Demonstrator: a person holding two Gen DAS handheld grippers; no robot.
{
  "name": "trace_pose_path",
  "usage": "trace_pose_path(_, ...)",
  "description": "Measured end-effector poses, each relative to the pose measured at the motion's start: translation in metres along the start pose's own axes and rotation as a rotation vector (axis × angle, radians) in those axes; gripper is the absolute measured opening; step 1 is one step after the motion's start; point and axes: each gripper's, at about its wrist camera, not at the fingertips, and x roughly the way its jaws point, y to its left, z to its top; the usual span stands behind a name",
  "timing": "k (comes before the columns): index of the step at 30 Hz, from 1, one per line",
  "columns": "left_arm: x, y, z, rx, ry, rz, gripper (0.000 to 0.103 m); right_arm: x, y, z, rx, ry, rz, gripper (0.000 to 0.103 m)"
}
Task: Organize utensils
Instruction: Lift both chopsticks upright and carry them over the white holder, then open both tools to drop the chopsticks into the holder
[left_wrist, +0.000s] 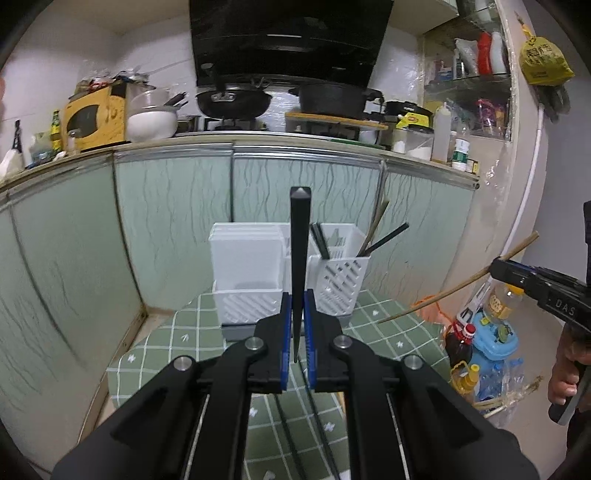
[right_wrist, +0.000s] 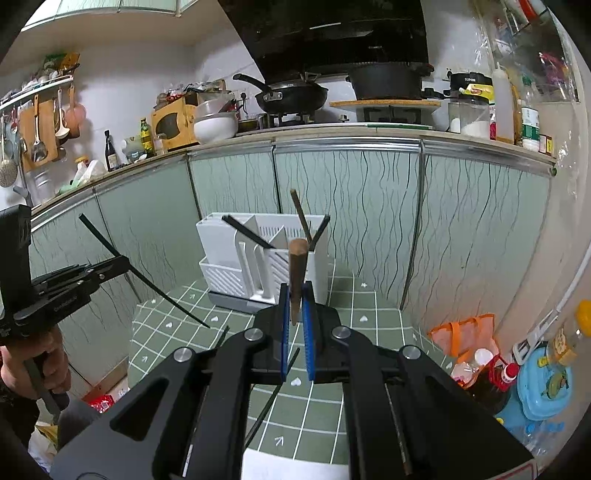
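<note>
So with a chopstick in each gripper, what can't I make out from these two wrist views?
- Left wrist view: the tall white compartment of the white plastic utensil holder; its solid front wall hides the inside.
- Both views: the black chopsticks lying on the green checked cloth run under the gripper bodies, so their count is unclear.
- Left wrist view: the brown wooden chopstick in the right gripper; its clamped middle is covered.

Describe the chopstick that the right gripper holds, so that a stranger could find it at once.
Look at the green checked tablecloth in front of the white utensil rack. Above it, the right gripper has its jaws shut on a brown wooden chopstick. The chopstick in the left gripper is black.
</note>
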Motion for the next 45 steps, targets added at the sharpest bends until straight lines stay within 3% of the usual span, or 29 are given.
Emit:
trace_pose_path(14, 0.032, -0.022, 0.065, 0.036, -0.05, -0.06, 0.006, 0.02, 0.004, 0.074, -0.044, -0.035, 0.008, 0.007)
trace_pose_path(24, 0.059, -0.022, 0.102, -0.002, -0.08, -0.091, 0.006, 0.055, -0.003, 0.098, -0.056, -0.003, 0.031, 0.007)
trace_pose_path(30, 0.091, -0.025, 0.112, -0.006, -0.053, -0.1, 0.006, 0.079, 0.001, 0.108, -0.084, 0.036, 0.01, 0.007)
trace_pose_path(37, 0.132, -0.033, 0.1, 0.052, 0.008, -0.112, 0.006, 0.117, -0.004, 0.098, -0.074, 0.083, 0.019, 0.007)
trace_pose_path(38, 0.138, -0.034, 0.098, 0.064, 0.022, -0.113, 0.006, 0.123, -0.007, 0.096, -0.072, 0.087, 0.03, 0.009)
trace_pose_path(39, 0.144, -0.034, 0.095, 0.078, 0.033, -0.107, 0.007, 0.124, -0.011, 0.094, -0.061, 0.084, 0.021, 0.02)
trace_pose_path(40, 0.145, -0.033, 0.093, 0.085, 0.035, -0.093, 0.014, 0.123, -0.015, 0.093, -0.043, 0.072, 0.009, 0.038)
trace_pose_path(41, 0.146, -0.031, 0.091, 0.089, 0.033, -0.077, 0.025, 0.121, -0.019, 0.093, -0.03, 0.062, 0.007, 0.046)
trace_pose_path(42, 0.144, -0.028, 0.09, 0.084, 0.021, -0.074, 0.058, 0.116, -0.025, 0.091, -0.008, 0.047, 0.007, 0.056)
trace_pose_path(43, 0.14, -0.025, 0.089, 0.078, 0.005, -0.072, 0.084, 0.112, -0.029, 0.09, 0.003, 0.041, 0.001, 0.062)
trace_pose_path(45, 0.129, -0.018, 0.088, 0.062, -0.04, -0.057, 0.086, 0.105, -0.034, 0.088, 0.006, 0.032, -0.013, 0.07)
